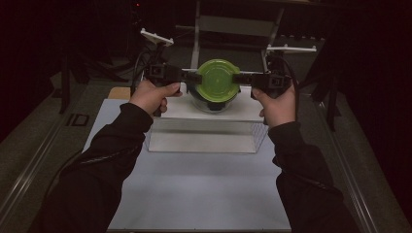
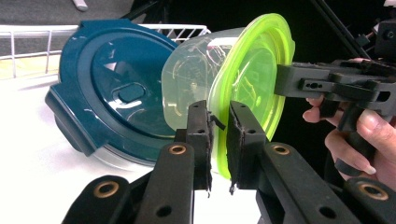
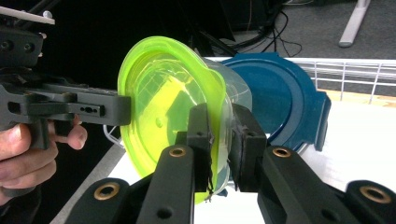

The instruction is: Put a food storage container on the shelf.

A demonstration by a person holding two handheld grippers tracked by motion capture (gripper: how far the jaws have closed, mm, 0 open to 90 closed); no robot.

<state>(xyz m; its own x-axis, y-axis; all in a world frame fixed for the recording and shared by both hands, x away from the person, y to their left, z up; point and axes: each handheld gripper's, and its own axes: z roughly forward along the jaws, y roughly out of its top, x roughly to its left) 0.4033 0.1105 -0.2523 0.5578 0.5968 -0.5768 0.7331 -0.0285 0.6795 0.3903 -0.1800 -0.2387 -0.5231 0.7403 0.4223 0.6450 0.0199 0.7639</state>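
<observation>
Green lid (image 1: 217, 78) on a clear tub (image 1: 214, 103) is what I have in hand, held up between both grippers above the white shelf (image 1: 214, 112) at the far side of the table (image 1: 194, 189). From the high view most of the tub is hidden under its lid, and the room behind is too dark for me to make out. A blue-lidded tub (image 2: 112, 93) sits just behind it on the white surface; in both gripper views the clear tub covers part of it, and its base is hard to see. A white wire rack (image 2: 28, 46) is cut off at the frame edge. I can read no label, brand or writing on either lid. My left gripper (image 2: 219, 128) has its jaws nearly together, pinched on the green lid's rim with the tub wall beside the inner pad. My right gripper (image 3: 219, 135) is likewise clamped on the opposite rim, pads pressing lid edge and tub wall. Each gripper view also shows the other gripper gripping the far edge of the lid.
</observation>
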